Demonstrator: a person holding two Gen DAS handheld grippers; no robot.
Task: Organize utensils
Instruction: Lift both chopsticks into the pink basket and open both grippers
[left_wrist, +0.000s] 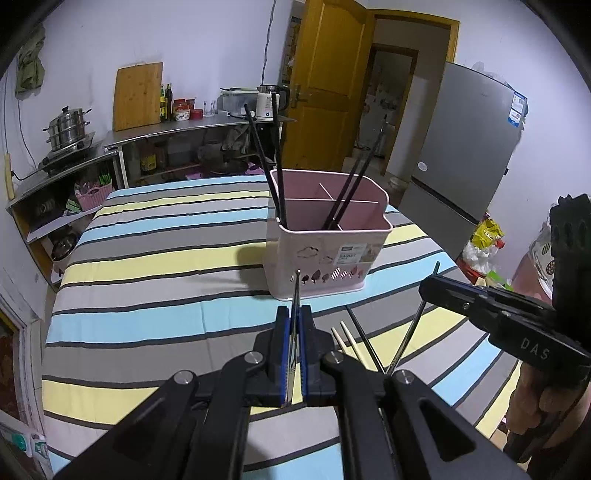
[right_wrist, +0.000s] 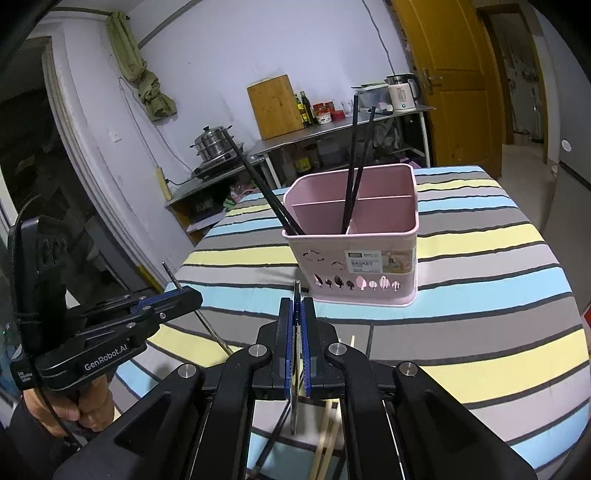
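Each hand holds a slim metal utensil clamped tight: the left tool (left_wrist: 294, 325) has its blue pads closed on a thin metal chopstick (left_wrist: 296, 291) that pokes out ahead, and the right tool (right_wrist: 296, 317) is pinched shut on another metal chopstick (right_wrist: 296, 295) the same way. Both point toward the pink utensil basket (right_wrist: 354, 258), which stands upright near the middle of the bench and already carries black chopsticks (right_wrist: 354, 162) leaning out of its compartments. A pair of pale wooden chopsticks (left_wrist: 347, 339) and a dark one lie loose on the cloth just under the tools. The risk, I think, is the thin rods twisting or slipping in so narrow a grip, or a tip catching the basket's rim or a divider and tipping the light plastic box; the leaning black sticks could also be knocked. The striped cloth (left_wrist: 147, 266) looks soft and slightly rumpled, so the basket may not sit firmly. Behind are a steel counter (left_wrist: 192, 127) with bottles and a kettle, a steamer pot, a yellow door and a grey fridge (left_wrist: 469, 147).
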